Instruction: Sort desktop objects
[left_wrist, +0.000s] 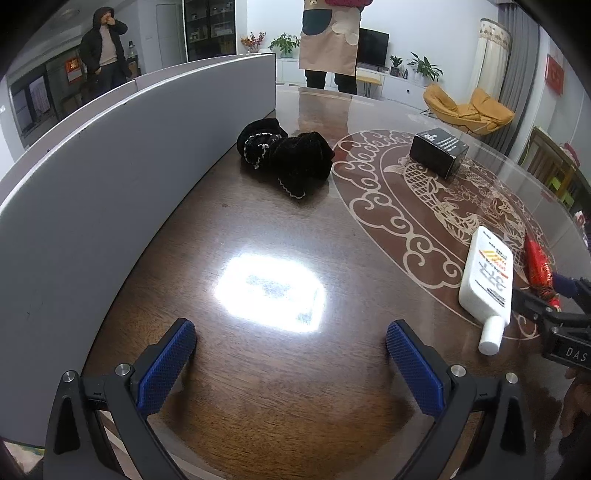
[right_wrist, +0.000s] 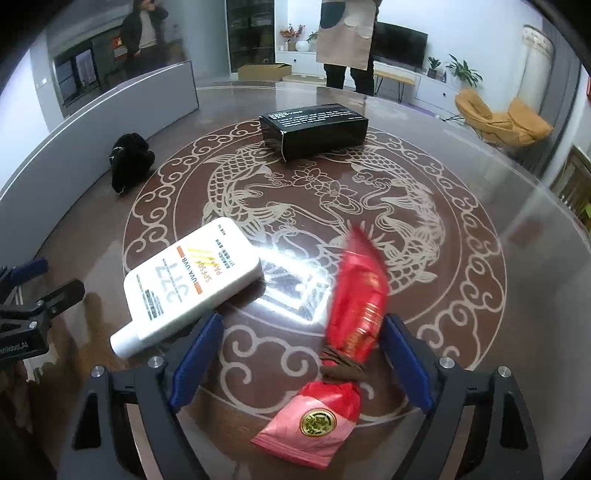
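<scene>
My right gripper is open low over the table. A red tied pouch with a gold seal lies between its blue pads, close to the right-hand one and blurred at its upper end. A white sunscreen bottle lies flat just left of the left finger, cap toward me. Farther back are a black box and a crumpled black cloth. My left gripper is open over bare wood with nothing between its fingers. From there the cloth lies ahead, the box to its right, and the bottle and pouch at the right.
A grey curved partition runs along the left side of the round glossy table, which has a pale fish inlay. A person in an apron stands at the far edge. Another person stands behind the partition.
</scene>
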